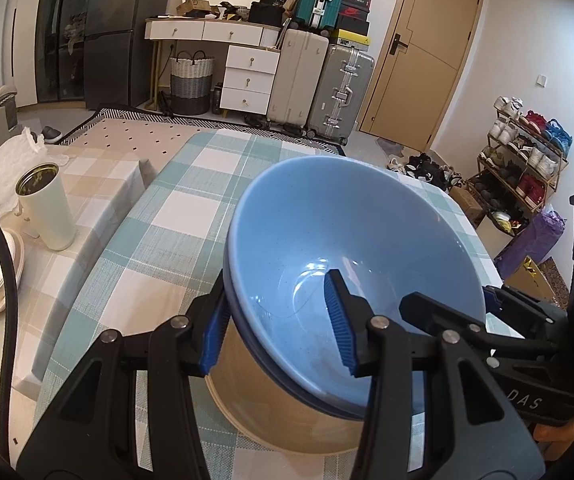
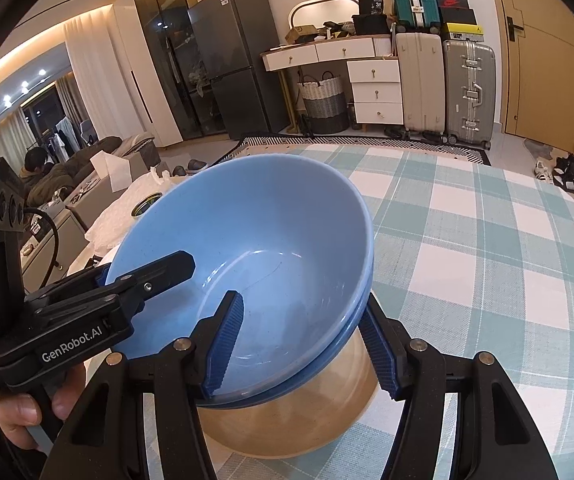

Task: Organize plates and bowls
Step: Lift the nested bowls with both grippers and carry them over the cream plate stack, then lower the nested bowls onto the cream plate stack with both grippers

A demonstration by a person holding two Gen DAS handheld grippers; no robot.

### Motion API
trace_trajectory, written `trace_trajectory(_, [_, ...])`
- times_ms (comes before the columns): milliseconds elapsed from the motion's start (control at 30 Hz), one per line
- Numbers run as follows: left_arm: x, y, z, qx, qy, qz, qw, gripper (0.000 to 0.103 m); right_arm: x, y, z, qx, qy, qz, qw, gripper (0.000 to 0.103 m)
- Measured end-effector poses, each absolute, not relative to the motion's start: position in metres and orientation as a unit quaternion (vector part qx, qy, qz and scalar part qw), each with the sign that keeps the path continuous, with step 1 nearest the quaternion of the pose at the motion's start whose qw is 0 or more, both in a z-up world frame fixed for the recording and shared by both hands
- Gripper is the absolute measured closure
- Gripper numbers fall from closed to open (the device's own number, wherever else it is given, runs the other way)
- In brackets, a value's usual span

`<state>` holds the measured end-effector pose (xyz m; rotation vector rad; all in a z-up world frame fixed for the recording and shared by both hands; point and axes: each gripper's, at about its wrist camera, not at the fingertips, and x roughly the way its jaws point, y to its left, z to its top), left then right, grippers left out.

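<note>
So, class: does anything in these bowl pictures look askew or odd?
Yes. The blue bowls sit tilted on the tan bowl rather than nested level, both the left gripper and right gripper straddling their rim.
</note>
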<state>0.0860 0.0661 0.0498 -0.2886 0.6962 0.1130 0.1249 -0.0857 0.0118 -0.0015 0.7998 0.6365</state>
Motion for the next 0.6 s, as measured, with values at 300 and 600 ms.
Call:
trace_trajectory(300, [0.093,0.069,0.028,-0.137,0.360,0.051,0.921,0.061,0.130,-0.088,-0.001,0.004,0.395,0.302,0.868,0.042])
trace_trajectory(600, [0.099,0.078,0.011,-0.141,0.373,0.054,0.915,0.061,0.130,-0.080,-0.008,-0.014,0.394,0.300,0.869,0.042])
